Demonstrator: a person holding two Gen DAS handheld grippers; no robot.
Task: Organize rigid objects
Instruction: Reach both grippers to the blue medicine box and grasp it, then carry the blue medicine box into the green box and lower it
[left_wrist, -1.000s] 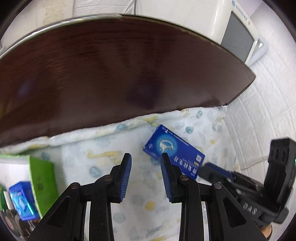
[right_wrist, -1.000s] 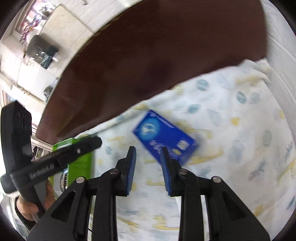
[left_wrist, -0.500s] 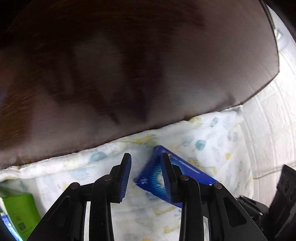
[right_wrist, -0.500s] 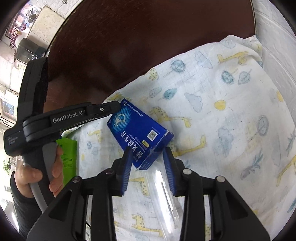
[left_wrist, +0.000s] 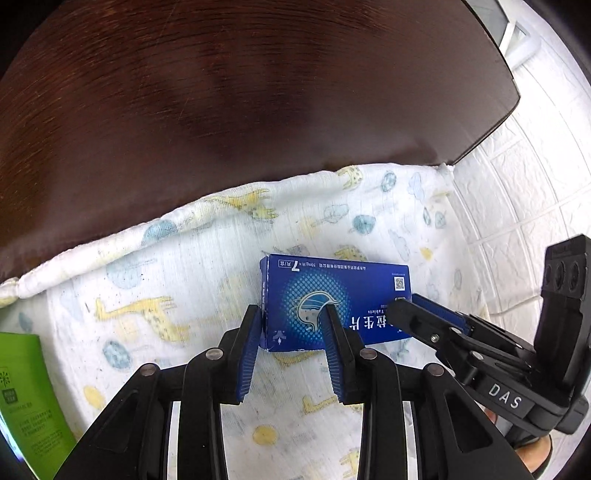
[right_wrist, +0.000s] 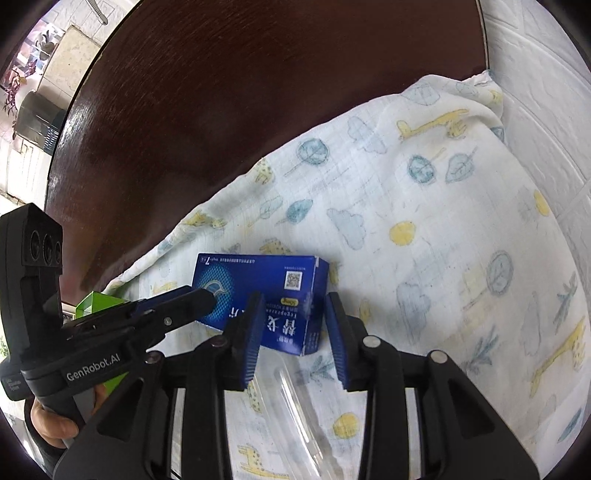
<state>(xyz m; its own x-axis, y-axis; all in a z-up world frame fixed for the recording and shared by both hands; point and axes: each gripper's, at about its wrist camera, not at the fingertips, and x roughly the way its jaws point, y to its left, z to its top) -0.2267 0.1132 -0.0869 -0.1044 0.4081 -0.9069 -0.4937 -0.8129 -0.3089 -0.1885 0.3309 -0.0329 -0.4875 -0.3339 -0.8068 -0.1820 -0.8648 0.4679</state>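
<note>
A blue medicine box lies flat on a white cloth with giraffe and cloud prints. My left gripper is open, its jaws straddling the box's near left corner. My right gripper is open, its jaws astride the box's right end. Each gripper shows in the other's view, the right one at the box's right end and the left one at its left end.
A dark brown wooden table runs behind the cloth. A green box lies at the left edge. A white tiled wall stands to the right. A clear plastic item lies on the cloth under my right gripper.
Both grippers have closed in on the blue box from opposite ends. The box now lies between the jaws of each.
</note>
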